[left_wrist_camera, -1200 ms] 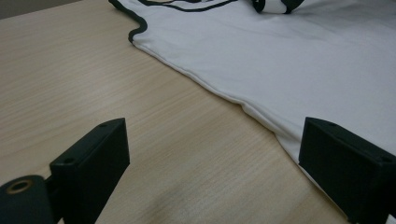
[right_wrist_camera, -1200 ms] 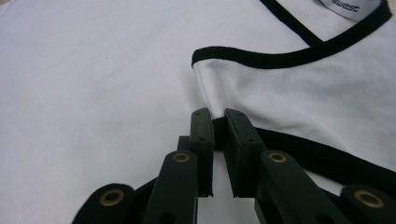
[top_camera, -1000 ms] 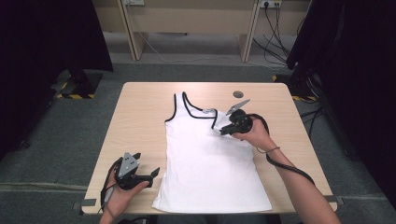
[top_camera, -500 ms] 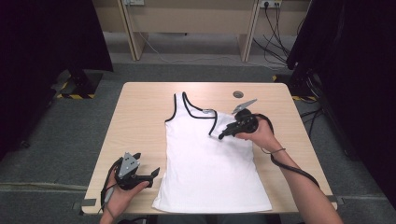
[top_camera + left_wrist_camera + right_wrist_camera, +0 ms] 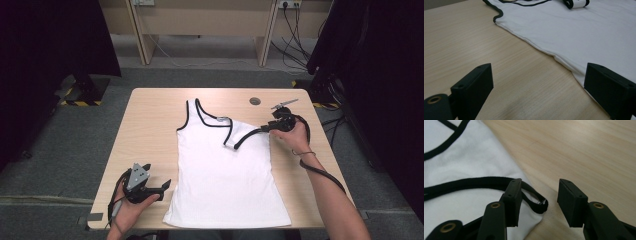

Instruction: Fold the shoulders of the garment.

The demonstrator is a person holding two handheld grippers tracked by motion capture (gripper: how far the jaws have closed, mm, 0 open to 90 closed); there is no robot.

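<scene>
From the high view I see the white tank top lying flat on the table, its long axis running from the near edge toward the far edge, hem at the near edge and neckline pointing away from me. The hem's middle sits right at the table's near edge. One black-trimmed strap lies straight toward the far edge; the other strap is folded inward and down across the chest, so part of the neckline beneath it is hidden.

My right gripper sits near the table's right edge, at the shirt's armhole. In the right gripper view its jaws have just been opening and now stand apart; the armhole's black trim loops just in front of the left jaw, with a frayed white fleck at its tip, and I cannot tell whether it still touches the pad. Nothing is pinched.

My left gripper rests by the near left corner, jaws wide and released, with bare wood between them and the shirt's side seam running toward the right jaw. That jaw cuts off the seam's lower end.

A small dark round thing lies near the far edge; I cannot make out what it is. There's a neck label, too small to read.
</scene>
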